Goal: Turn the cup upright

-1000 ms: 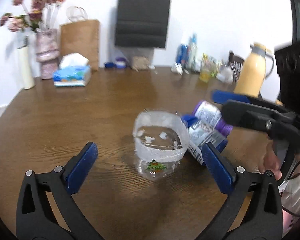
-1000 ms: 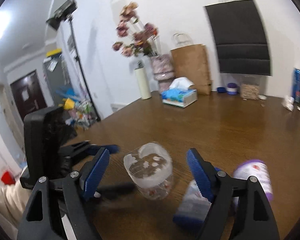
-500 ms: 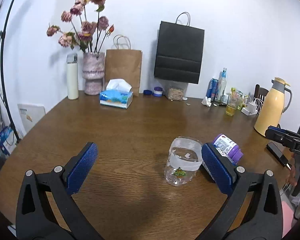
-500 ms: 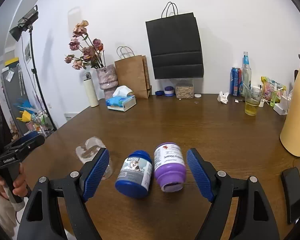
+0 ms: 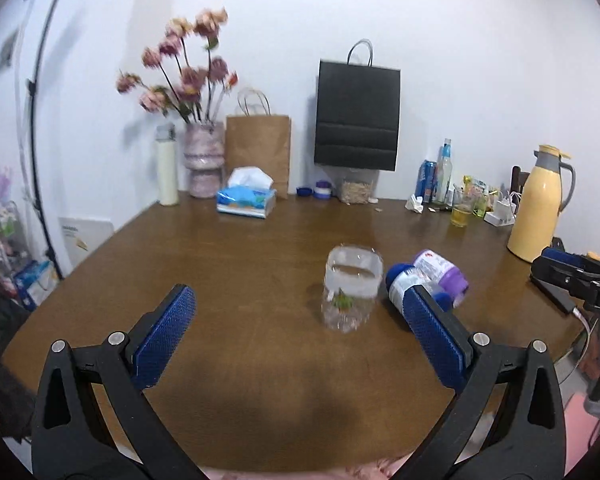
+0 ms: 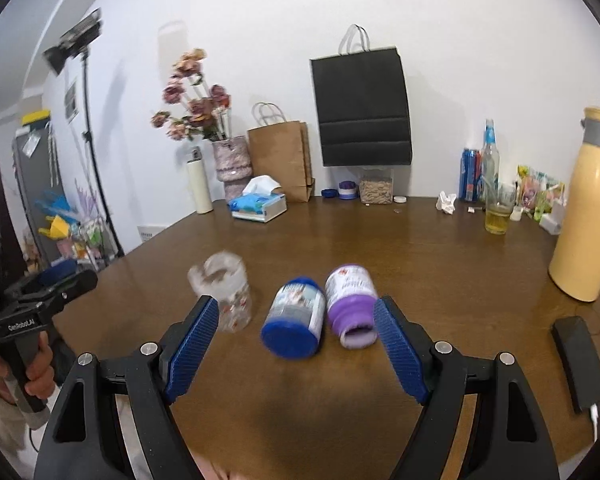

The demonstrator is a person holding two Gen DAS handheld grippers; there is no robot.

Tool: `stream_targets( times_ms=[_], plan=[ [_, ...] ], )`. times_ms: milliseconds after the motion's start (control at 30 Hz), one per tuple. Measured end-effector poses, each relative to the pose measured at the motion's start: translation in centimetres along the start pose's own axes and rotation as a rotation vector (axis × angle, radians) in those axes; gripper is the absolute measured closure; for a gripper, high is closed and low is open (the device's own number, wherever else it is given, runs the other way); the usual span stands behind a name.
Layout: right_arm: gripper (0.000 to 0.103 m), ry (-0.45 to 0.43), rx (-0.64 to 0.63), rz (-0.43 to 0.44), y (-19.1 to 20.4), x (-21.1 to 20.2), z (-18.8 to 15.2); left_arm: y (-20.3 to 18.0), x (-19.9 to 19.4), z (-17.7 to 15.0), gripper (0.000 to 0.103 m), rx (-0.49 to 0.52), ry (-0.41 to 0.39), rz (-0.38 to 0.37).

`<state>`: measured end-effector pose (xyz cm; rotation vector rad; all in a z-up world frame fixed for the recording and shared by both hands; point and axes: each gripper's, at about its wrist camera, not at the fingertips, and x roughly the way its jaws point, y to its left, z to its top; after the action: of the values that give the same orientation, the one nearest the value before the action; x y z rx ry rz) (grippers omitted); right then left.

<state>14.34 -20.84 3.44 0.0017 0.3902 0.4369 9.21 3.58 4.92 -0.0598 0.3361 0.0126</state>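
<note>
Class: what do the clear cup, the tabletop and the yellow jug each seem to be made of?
Clear cup: probably thin transparent plastic or glass; the table shows through it, with a small printed motif.
Tabletop: wood or wood veneer, brown, visible grain, semi-gloss sheen.
Yellow jug: smooth matte cream body, grey lid and handle; likely plastic or coated metal, unclear.

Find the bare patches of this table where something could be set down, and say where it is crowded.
Bare wood runs between the tissue box and the clear cup, and left of the cup. Crowded: the back edge by the paper bags and drinks, and right of the cup, where two bottles lie.
</note>
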Motion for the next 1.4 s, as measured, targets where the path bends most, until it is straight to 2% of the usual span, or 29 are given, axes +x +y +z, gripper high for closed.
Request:
stream_targets(
  times_ms=[167,233,300,433,567,1400],
  plan=[
    [0.019,-0.092,0.003,-0.075,2.7,-5.2,-5.5,-0.7,-6.2,-5.1,0.0,-0.021,-0.059,0.035],
    [0.019,-0.106,0.033,-0.069,3.4,-6.4,-7.6,-1.0,-7.6,-6.2,0.0,-0.017,-0.087,0.063],
    [0.019,-0.07,0.039,-0.043,4.2,-6.3,-8.9,-1.4,-7.7,-6.7,0.0,-0.004,-0.085,0.043],
    [0.019,-0.063,0.009,-0.039,4.9,-6.1,-8.8,-1.6,-6.6,-6.4,0.0,0.006,-0.031,0.018],
    [0.019,-0.087,0.012,-0.046,4.8,-6.6,-9.0,-1.3,-6.9,-6.5,0.0,-0.017,-0.038,0.018],
    [0.019,-0.09,0.032,-0.073,4.1,-6.8,-9.0,-2.3,-7.1,-6.7,0.0,0.035,-0.039,0.002]
  ],
)
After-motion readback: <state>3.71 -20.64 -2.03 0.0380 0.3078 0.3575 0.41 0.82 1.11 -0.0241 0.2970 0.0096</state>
